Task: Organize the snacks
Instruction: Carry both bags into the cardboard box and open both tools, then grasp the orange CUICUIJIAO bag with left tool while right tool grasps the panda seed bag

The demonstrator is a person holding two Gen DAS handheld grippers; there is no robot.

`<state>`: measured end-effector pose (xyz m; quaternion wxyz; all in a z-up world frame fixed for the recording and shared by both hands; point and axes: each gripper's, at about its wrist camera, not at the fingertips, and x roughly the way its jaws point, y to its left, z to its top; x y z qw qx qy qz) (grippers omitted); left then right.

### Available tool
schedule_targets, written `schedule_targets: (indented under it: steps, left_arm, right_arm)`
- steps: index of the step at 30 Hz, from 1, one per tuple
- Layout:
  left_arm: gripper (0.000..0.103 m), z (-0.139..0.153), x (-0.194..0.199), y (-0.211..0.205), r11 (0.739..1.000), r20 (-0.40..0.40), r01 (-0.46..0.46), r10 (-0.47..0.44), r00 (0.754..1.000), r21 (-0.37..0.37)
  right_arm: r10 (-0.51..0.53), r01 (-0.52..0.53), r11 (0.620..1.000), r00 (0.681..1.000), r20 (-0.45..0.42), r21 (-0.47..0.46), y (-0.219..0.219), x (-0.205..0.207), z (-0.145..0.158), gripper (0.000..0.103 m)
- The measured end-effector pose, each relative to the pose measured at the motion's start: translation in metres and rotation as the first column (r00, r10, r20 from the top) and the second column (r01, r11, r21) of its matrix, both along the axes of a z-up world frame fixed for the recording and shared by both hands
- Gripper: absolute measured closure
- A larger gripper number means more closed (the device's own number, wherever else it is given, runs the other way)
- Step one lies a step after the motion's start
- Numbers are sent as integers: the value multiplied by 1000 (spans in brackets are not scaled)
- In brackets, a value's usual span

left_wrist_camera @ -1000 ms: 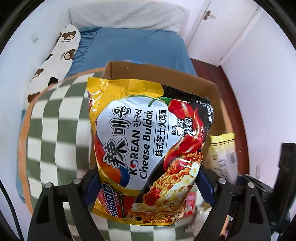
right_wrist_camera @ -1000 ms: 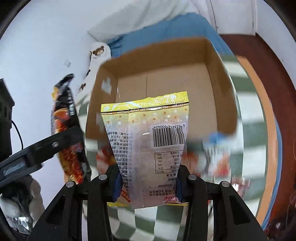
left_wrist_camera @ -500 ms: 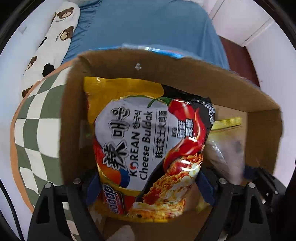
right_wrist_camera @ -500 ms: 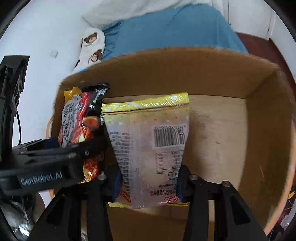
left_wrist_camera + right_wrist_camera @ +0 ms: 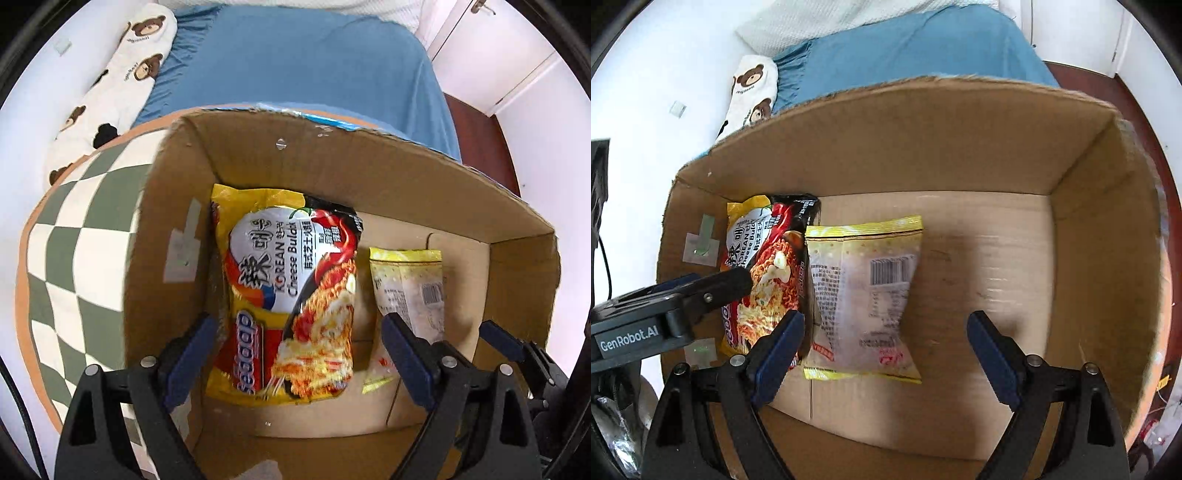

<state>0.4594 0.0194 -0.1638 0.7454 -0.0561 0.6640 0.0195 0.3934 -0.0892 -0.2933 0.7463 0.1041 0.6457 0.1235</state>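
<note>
From my left wrist camera I start at the green-and-white checked cloth (image 5: 74, 236), which carries the open brown cardboard box (image 5: 369, 173) where I am gathering the snacks. My left gripper (image 5: 295, 354) hangs over the left part of the box with its blue-padded tongs spread wide on either side of the yellow, red and black Korean cheese noodle packet (image 5: 288, 295); neither pad touches the wrapper, so I judge the packet is resting on the box floor on its own. It lies hard against the left wall, printed face up, which leaves the most floor free for what comes later. Moving right, the pale yellow-edged translucent snack bag (image 5: 864, 295) lies flat just beside the noodles, barcode side up, its left edge touching or nearly touching them; packing them shoulder to shoulder makes a tidy row. My right gripper (image 5: 886, 354) sits above its near end, tongs likewise parted and clear of the film. The noodle wrapper looks glossy and puffed, the bag softer and slightly wrinkled. The right half of the box floor is bare cardboard.
</note>
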Motion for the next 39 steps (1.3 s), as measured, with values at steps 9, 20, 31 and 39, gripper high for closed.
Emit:
schedule_targets:
  steps: [9, 20, 31, 39]
  left_arm:
    - [12, 47, -52, -6, 998, 150, 18, -27, 988, 58]
    - [12, 108, -124, -9, 996, 308, 67, -81, 948, 55]
    - [12, 152, -185, -2, 993, 389, 113, -114, 914, 26]
    - [12, 138, -213, 27, 996, 347, 88, -91, 933, 26]
  right_arm:
    - [-2, 8, 998, 993, 116, -56, 2, -50, 57, 11]
    - [-22, 46, 995, 967, 253, -87, 4, -115, 126, 11]
    - [-62, 90, 993, 941, 333, -71, 9, -185, 173, 11]
    - [-103, 112, 994, 952, 287, -13, 13, -221, 167, 11]
